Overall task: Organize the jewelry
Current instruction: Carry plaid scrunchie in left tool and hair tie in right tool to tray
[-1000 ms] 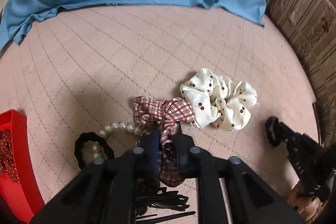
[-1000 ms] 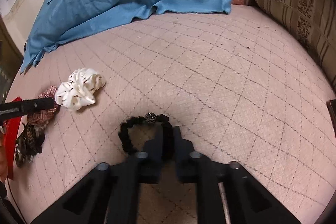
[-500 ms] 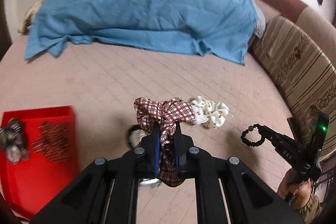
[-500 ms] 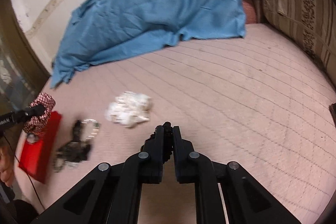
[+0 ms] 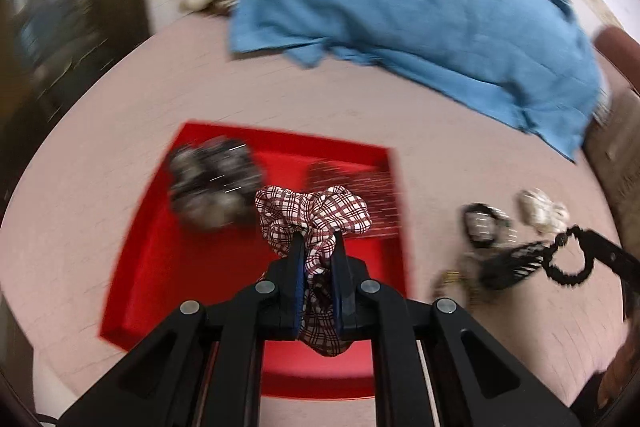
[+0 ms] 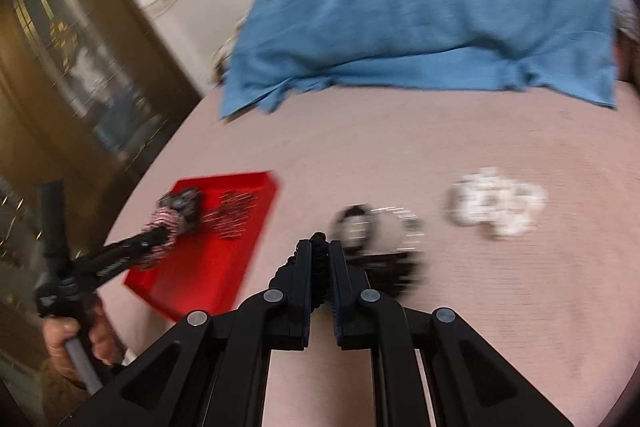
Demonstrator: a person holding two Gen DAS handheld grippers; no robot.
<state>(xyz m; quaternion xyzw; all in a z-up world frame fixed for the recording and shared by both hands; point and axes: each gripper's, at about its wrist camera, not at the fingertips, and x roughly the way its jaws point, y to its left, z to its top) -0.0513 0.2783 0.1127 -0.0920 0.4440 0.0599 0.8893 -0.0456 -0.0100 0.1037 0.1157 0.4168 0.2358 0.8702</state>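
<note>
My left gripper (image 5: 317,241) is shut on a red-and-white plaid scrunchie (image 5: 312,215) and holds it above the red tray (image 5: 160,259). Two blurred dark hair pieces (image 5: 214,183) lie in that tray. The right gripper (image 6: 319,247) is shut on a black beaded hair tie (image 6: 318,267); in the left wrist view that tie (image 5: 570,265) hangs from it as a loop at the right. In the right wrist view the left gripper (image 6: 162,231) with the plaid scrunchie (image 6: 164,223) hovers over the tray (image 6: 208,267).
On the pink quilted surface lie a white cherry-print scrunchie (image 6: 496,205), a black tie with pearls (image 6: 360,225) and dark clips (image 5: 504,267). A blue cloth (image 5: 420,15) covers the far side. A dark cabinet (image 6: 80,75) stands at left. A hand (image 6: 76,335) grips the left tool.
Both grippers rose and swung left with their items. The plaid scrunchie went from the pile to above the red tray. The black tie left the surface and hangs in the right gripper.
</note>
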